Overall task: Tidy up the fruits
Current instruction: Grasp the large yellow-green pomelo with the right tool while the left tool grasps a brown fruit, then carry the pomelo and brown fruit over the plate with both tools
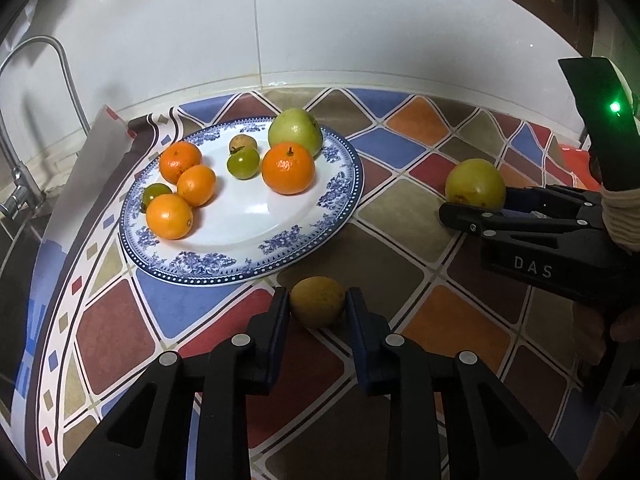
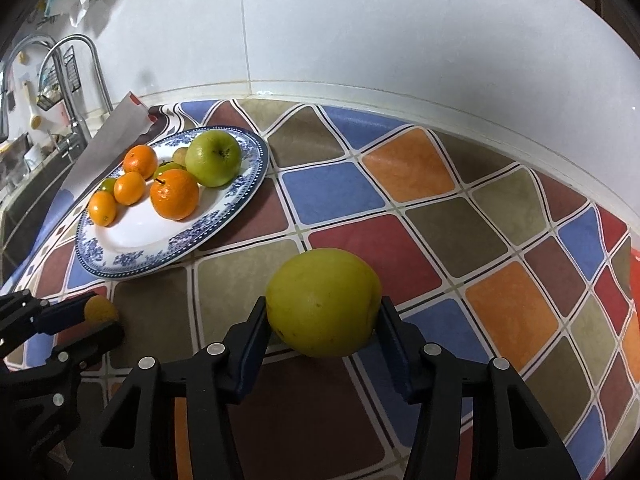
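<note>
A blue-and-white plate [image 1: 340,216] [image 2: 256,168] holds a green apple [image 1: 295,130] [image 2: 214,158], several oranges [image 1: 287,168] [image 2: 175,194] and small green fruits [image 1: 243,163]. My left gripper [image 1: 318,304] is shut on a small yellow-brown fruit [image 1: 318,301] just in front of the plate; it also shows in the right wrist view [image 2: 100,310]. My right gripper [image 2: 324,320] is shut on a large yellow-green fruit [image 2: 324,302] [image 1: 475,183], to the right of the plate, low over the counter.
The counter has a colourful diamond-patterned mat [image 1: 400,148] [image 2: 440,220]. A white tiled wall [image 1: 320,20] runs behind. A faucet [image 1: 36,80] [image 2: 80,76] and sink lie at the left. A folded paper sheet [image 1: 92,160] leans beside the plate.
</note>
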The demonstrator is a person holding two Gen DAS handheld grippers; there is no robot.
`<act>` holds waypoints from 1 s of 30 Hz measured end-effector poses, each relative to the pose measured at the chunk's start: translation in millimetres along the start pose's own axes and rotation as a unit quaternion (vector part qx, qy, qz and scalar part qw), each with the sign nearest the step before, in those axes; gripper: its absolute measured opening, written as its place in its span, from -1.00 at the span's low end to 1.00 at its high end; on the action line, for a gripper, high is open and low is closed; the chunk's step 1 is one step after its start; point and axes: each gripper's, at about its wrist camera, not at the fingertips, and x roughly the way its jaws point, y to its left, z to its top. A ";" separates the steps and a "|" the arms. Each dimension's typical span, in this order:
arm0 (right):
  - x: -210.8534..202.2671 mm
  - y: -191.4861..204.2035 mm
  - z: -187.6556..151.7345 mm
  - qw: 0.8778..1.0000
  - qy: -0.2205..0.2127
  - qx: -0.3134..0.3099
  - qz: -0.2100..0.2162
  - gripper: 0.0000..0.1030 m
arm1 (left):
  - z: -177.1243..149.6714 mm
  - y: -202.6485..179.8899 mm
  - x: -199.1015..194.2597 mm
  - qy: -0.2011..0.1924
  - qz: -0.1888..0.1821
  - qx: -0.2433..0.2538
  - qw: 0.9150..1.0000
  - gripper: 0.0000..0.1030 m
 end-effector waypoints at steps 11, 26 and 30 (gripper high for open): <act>-39.1 6.5 -1.2 1.000 -0.030 0.003 0.005 0.02 | 0.6 -2.1 -31.1 -0.034 -0.004 0.007 0.999 -0.44; -101.9 35.1 -15.3 0.998 -0.062 0.005 0.015 0.02 | -13.4 2.4 -89.3 -0.082 -0.007 0.009 0.997 -0.44; -113.7 44.7 -17.4 0.998 -0.068 0.005 0.017 0.02 | -18.7 8.1 -100.7 -0.090 -0.010 0.010 0.996 -0.44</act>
